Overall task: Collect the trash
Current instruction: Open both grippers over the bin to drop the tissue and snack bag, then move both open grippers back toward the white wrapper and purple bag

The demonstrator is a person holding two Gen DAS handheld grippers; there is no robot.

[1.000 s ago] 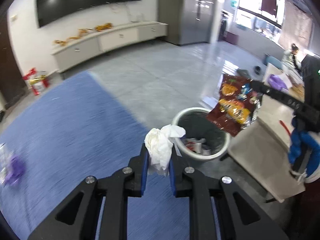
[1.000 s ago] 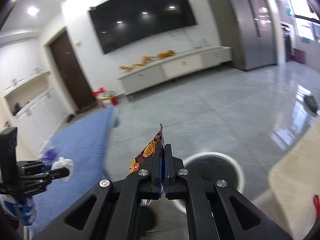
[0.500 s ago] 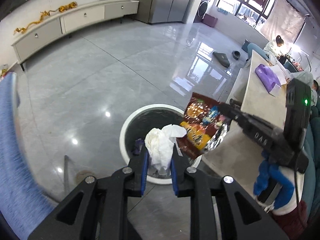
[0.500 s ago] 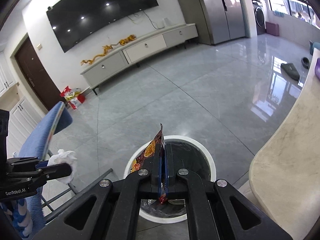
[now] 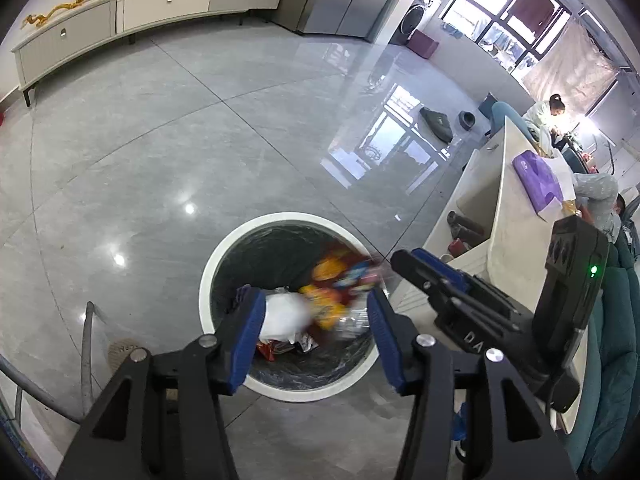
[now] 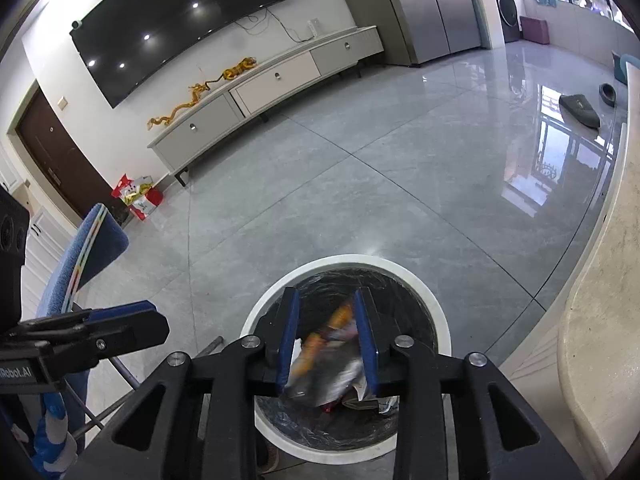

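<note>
Falling into bin point(image 5: 208, 280), tissue point(image 5: 282, 314) and snack bag point(image 6: 320, 340) below both just-opening tongs point(image 5: 316, 332), pads apart.

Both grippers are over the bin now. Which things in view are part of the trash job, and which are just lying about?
Job:
- white-rimmed bin
- crumpled tissue, blurred, dropping in
- snack wrapper, blurred, dropping in
- left gripper, right gripper, jaws just opened, nothing gripped

Lying about:
- slippers
- purple pack on the counter
- red bags by the door
</note>
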